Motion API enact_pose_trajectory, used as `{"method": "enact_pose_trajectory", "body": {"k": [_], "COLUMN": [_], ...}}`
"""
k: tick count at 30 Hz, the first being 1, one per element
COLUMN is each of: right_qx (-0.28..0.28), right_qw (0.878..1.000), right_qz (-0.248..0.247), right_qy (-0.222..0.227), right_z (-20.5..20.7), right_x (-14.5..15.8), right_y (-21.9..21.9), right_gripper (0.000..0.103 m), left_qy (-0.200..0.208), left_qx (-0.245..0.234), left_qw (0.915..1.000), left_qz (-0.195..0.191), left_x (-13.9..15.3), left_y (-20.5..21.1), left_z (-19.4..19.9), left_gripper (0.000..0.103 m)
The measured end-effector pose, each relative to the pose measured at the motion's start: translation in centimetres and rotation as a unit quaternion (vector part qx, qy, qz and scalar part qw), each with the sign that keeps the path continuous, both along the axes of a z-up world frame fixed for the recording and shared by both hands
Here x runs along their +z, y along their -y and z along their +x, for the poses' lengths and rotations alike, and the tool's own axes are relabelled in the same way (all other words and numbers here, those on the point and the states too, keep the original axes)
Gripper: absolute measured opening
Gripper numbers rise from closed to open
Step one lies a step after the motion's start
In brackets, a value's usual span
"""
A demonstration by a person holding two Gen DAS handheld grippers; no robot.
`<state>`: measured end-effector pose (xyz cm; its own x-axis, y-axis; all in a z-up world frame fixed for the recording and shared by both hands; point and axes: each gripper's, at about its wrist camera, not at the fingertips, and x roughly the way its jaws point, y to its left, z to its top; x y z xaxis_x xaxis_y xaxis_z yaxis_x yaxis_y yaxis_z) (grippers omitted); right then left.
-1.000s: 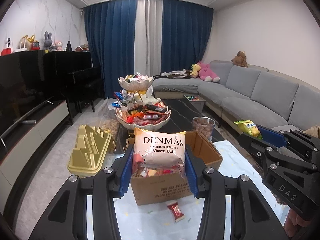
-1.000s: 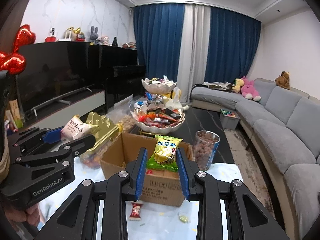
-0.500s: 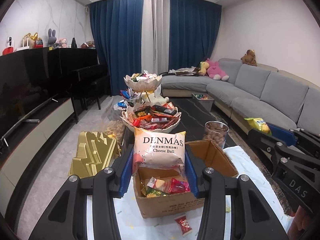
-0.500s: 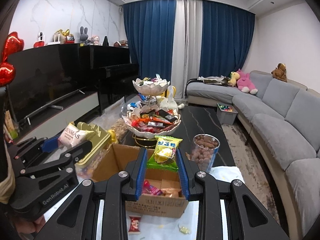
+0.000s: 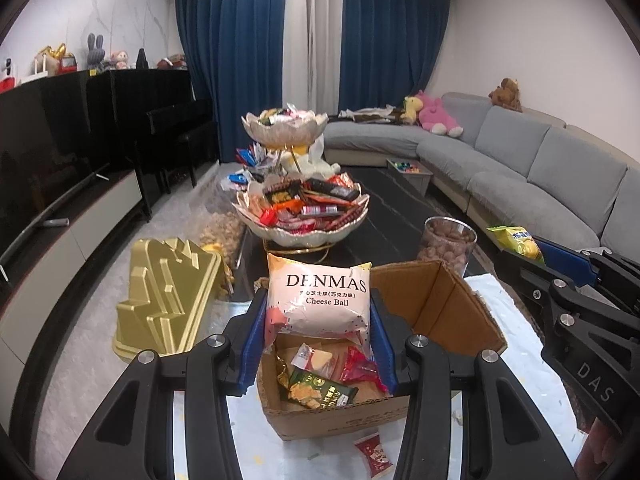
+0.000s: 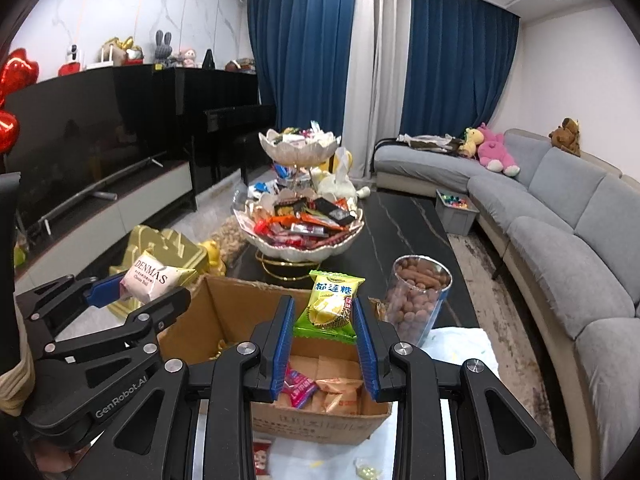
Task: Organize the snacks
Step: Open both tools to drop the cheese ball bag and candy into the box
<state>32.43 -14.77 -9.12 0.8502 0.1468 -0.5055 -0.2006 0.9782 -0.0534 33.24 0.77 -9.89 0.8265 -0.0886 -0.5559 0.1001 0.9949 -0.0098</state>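
Observation:
My left gripper (image 5: 318, 312) is shut on a white and pink DENMAS Cheese Ball bag (image 5: 318, 300), held above the open cardboard box (image 5: 440, 300); it also shows in the right wrist view (image 6: 154, 280). My right gripper (image 6: 322, 318) is shut on a green and yellow durian candy packet (image 6: 330, 304), held over the box (image 6: 240, 312); the packet also shows in the left wrist view (image 5: 514, 240). Several snack packets lie inside the box (image 5: 320, 376). A two-tier white snack bowl (image 5: 300, 220) full of wrapped snacks stands beyond on the dark table.
A clear jar of brown nuts (image 5: 448, 244) stands right of the box. A gold tray (image 5: 168, 296) leans at the left. A small red packet (image 5: 372, 450) lies on the white cloth before the box. A grey sofa (image 5: 540, 176) runs along the right.
Both grippers have risen and tipped down with their snacks, so the box's inside with its packets has come into view. Both stay shut on their packets.

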Motion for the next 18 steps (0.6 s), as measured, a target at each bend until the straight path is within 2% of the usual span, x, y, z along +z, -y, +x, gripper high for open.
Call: {"method": "enact_pose_trajectory", "body": {"k": [18], "right_qx": [0.009], "right_qw": [0.998], "right_qz": [-0.014], "right_qy": [-0.065], "right_z": [4.0], "right_x": [-3.3], "right_y": [-0.1], "right_gripper": [0.031], "left_qy": [-0.062], "left_qx": [0.002], "left_qw": [0.998], "left_qz": [-0.006], "left_x": [-3.0], "left_y": [0.3], "left_z": [3.9], "left_gripper": [0.049]}}
